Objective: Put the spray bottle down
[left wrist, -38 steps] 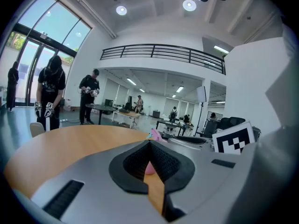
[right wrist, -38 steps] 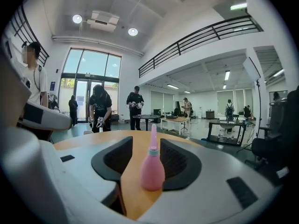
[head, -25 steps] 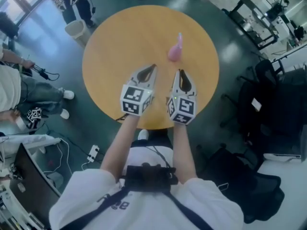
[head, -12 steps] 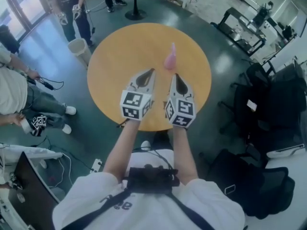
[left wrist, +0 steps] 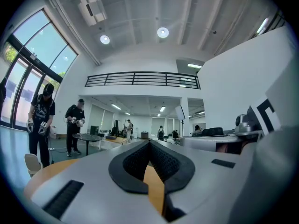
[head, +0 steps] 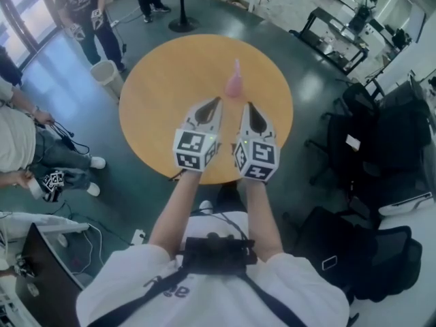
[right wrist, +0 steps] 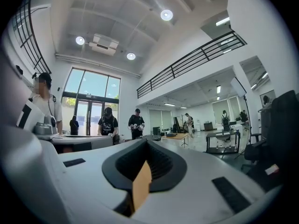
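Left gripper view: the left gripper [left wrist: 149,143] has its jaws pressed together at the tips with nothing between them. Only a strip of the orange table top shows through the slot behind the tips.
Right gripper view: the right gripper [right wrist: 146,142] is likewise clenched shut and empty, pointing level out across the room.
Hands: in the head view both grippers are held side by side above the near part of the round table [head: 157,94], with their tips aimed toward the far side.
Spray bottle: the pink spray bottle [head: 235,82] stands upright on the table top just beyond the tips. It lies between the lines of the two grippers and is apart from both.
Surroundings: a waste bin [head: 107,75] sits on the floor by the table's left edge, a standing person [head: 85,9] is at far left, and dark chairs [head: 381,135] are at right.
Done: the bottle stands free on the table with neither gripper on it, so the putting down looks complete.
Left to do: nothing of the task itself, as far as can be seen.
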`<state>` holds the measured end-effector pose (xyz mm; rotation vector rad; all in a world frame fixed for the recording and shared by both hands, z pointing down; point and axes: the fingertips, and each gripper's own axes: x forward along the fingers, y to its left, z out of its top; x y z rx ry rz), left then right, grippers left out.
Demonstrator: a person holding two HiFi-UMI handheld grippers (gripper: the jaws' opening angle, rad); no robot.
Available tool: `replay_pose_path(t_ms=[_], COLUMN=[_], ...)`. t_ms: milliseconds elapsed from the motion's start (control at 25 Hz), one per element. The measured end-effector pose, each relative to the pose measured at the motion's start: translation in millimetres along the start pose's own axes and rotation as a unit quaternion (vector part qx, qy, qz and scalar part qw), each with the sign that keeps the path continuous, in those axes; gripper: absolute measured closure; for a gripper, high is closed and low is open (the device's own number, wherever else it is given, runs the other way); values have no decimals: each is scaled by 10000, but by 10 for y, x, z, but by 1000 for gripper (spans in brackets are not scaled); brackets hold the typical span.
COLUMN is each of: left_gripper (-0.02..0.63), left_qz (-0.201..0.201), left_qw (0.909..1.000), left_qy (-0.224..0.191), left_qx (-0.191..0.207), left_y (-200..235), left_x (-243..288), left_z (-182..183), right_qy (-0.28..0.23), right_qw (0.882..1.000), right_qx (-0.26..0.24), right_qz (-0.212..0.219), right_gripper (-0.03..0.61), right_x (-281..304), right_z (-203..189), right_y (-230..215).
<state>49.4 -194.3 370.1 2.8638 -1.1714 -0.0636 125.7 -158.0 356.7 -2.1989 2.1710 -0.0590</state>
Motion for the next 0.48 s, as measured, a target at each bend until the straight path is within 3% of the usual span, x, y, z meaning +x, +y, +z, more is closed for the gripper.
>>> replay_pose_path(t_ms=[480], left_gripper=[604], left_qz=[-35], left_qw=[9999], left_qy=[96], left_qx=[-61], left_y=[-109], left_x=[129], left_z=[-42], right_qy=[23], right_qw=[9999], right_qx=[-46], right_qz=[-89], right_gripper=[566], right_x=[-6], right_z=[13], right_y=[-125])
